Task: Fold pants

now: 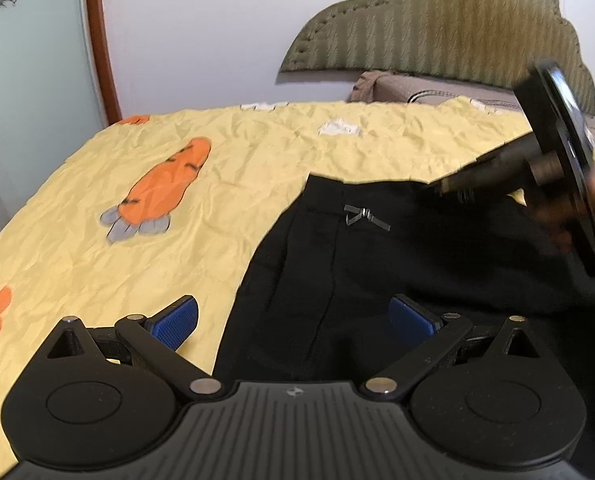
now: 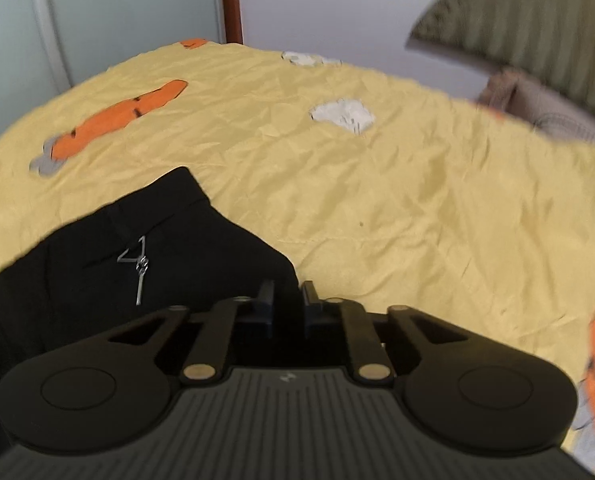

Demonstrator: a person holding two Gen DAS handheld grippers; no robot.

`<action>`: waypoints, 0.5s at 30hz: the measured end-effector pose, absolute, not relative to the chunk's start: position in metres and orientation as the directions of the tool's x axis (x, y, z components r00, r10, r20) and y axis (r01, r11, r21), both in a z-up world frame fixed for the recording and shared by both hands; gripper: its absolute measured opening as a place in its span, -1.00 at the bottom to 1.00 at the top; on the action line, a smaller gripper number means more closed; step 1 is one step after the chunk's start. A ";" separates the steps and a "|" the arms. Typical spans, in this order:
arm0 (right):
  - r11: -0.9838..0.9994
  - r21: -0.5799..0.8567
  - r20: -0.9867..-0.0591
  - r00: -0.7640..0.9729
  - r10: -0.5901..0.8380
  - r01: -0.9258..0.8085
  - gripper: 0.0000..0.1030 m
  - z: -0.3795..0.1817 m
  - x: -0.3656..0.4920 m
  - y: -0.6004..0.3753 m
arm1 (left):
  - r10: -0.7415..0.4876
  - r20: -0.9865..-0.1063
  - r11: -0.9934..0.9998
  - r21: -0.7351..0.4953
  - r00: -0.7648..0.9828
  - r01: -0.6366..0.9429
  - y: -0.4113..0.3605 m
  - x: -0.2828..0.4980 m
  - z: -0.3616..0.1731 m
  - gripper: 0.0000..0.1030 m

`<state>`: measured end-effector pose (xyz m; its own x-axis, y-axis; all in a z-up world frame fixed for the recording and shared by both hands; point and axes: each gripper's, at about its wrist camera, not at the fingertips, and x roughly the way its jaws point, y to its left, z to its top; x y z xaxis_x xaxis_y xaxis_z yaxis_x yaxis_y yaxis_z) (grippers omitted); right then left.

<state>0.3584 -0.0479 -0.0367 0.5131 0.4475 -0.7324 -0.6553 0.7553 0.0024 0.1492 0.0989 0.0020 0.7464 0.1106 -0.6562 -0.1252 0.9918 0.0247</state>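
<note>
Your black pants [image 1: 377, 260] lie flat on the bed, matte fabric w/ a pressed crease and a small metal hook clasp [image 1: 365, 216] near the waistband. Under them is a crinkled yellow bedspread [image 1: 237, 184] printed w/ orange carrots. Your left gripper [image 1: 293, 322] has its jaws wide apart — ribbed blue pads [image 1: 177, 320], one over the spread, one over the pants. Your right gripper [image 2: 287, 300] has its jaws nearly together, clamped on the pants' edge; that view is blurred. Only the left view shows the right gripper from outside, and the quilted olive headboard [image 1: 457, 24] sharply.
</note>
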 end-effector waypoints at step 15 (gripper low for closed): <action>0.523 -0.592 -0.439 0.790 0.428 -0.613 -0.77 -0.019 0.178 -0.018 | -0.206 -0.667 0.863 -0.469 0.716 -0.189 0.162 0.212 0.019 0.98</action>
<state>0.1776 -0.0176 -0.0186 0.7900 0.4282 -0.4387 -0.6126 0.5234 -0.5923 0.2124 0.1625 0.0193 0.7160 -0.2059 -0.6670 -0.1889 0.8627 -0.4691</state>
